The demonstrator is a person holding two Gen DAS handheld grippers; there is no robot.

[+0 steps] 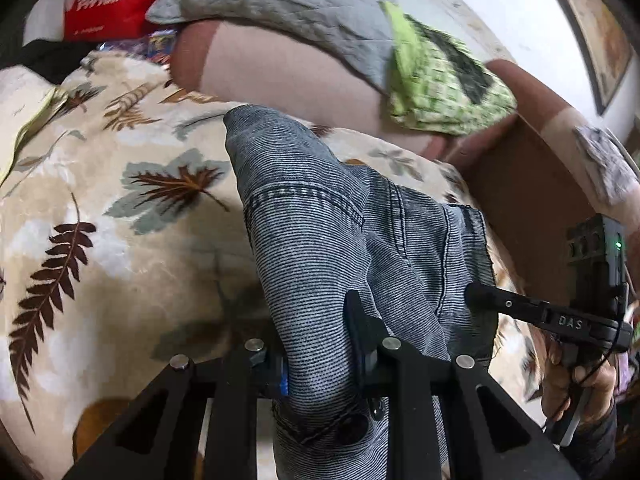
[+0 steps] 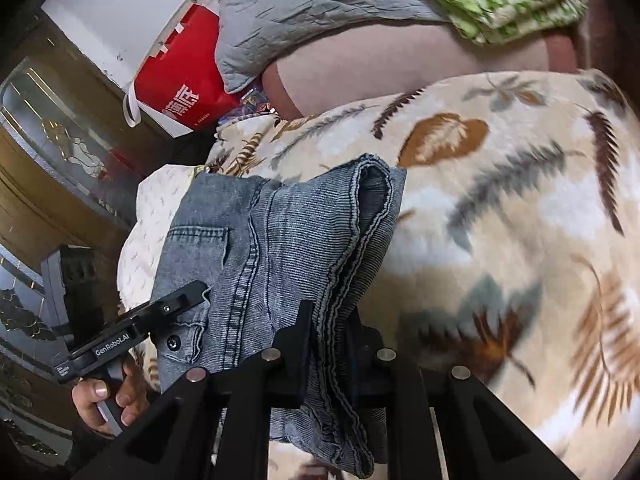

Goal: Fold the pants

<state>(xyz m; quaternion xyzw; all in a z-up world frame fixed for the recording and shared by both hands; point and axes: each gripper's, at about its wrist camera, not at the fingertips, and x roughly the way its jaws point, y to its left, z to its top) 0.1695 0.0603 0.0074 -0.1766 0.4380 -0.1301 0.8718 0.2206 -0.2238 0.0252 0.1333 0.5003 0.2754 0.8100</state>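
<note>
Both grippers' jaws are clamped on the grey denim pants (image 1: 320, 248): left gripper (image 1: 320, 364) low centre, right gripper (image 2: 330, 344) low centre, over a leaf-print blanket (image 2: 500, 208).

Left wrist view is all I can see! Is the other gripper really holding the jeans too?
Observer: Yes, the right gripper is shut on a bunched, stitched edge of the jeans.
Operator: Can you see a button?
Observer: Yes, a dark round button shows low on the denim.
Operator: What's next to the leafy blanket on your side?
Observer: A wooden cabinet with a glass door.
</note>
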